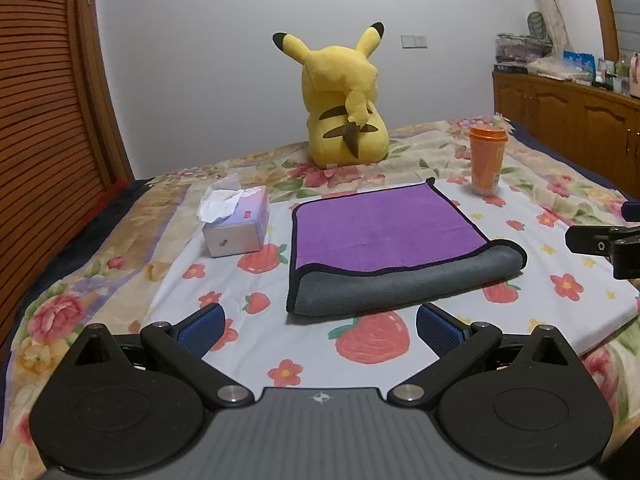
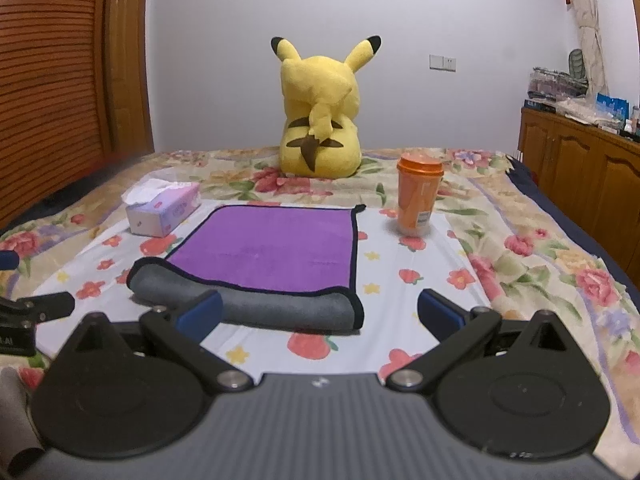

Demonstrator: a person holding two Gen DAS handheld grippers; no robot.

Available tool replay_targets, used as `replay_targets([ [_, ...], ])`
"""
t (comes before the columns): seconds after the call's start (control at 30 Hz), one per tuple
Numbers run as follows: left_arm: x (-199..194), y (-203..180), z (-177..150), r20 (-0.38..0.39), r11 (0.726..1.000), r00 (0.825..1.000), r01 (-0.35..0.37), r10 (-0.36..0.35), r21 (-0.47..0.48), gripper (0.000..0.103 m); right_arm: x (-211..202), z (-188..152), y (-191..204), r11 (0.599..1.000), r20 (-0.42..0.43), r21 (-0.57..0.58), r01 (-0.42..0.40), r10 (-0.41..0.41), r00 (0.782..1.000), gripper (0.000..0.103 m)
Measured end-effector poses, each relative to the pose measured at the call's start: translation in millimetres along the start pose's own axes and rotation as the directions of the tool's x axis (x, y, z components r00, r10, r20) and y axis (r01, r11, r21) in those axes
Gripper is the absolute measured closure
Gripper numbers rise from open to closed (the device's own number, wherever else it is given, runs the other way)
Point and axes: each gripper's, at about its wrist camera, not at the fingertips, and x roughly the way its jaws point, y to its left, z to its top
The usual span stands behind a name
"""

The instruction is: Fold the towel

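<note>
1. One towel (image 1: 384, 236), purple side up, flat on the strawberry sheet (image 1: 560, 304) at mid-bed; near edge turned back in a soft grey roll (image 1: 400, 284), black piping all round. Looks like a fold begun, not finished.
2. Long axis of that roll: crosswise to both sets of fingers, left to right along the towel's near side.
3. From the towel's near-left corner: left gripper (image 1: 318, 330) just short of it, blue pads (image 1: 200, 326) spread wide, nothing between them, not touching cloth. Roll dead ahead of the gap.
4. From the towel's near-right corner (image 2: 352, 312): right gripper (image 2: 318, 316) close in front, pads (image 2: 436, 312) likewise wide apart and empty; left pad overlapping the roll in view, contact impossible to tell.
5. Nearer of the two: about even, each facing its own end of the roll. Probably a two-handed pinch at both near corners, then a carry away toward the far hem.
6. Left of the towel: tissue box (image 1: 236, 224), close by. Beyond the far-right corner: orange cup (image 1: 486, 160), upright, near enough to knock on a long carry. Behind the towel: yellow plush (image 1: 344, 108), well apart.
</note>
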Motion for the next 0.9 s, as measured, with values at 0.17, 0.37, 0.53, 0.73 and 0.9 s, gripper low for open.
replay_targets([
  [0.17, 8, 1, 3, -0.020, 1.000, 0.999, 0.025, -0.025, -0.007, 0.000, 7, 1, -1, 1.000, -0.010, 0.003, 0.001, -0.001, 1.000, 0.000],
  [0.37, 20, 1, 5, -0.051, 0.999, 0.998, 0.039, -0.040, -0.012, 0.000, 17, 1, 4, 1.000, -0.024, -0.022, 0.011, -0.011, 1.000, 0.000],
  [0.53, 28, 3, 8, -0.060, 0.997, 0.996, 0.067, -0.069, -0.031, 0.000, 25, 2, 6, 0.999, -0.031, -0.039, 0.007, -0.008, 0.999, 0.000],
  [0.73, 37, 4, 10, -0.076, 0.995, 0.993, 0.088, -0.091, -0.043, 0.003, 37, 3, 8, 0.999, -0.050, -0.046, 0.002, -0.005, 0.999, 0.000],
  [0.9, 46, 7, 13, -0.084, 0.993, 0.990, 0.104, -0.109, -0.059, 0.006, 48, 3, 11, 0.998, -0.080, -0.057, -0.029, 0.025, 0.996, 0.000],
])
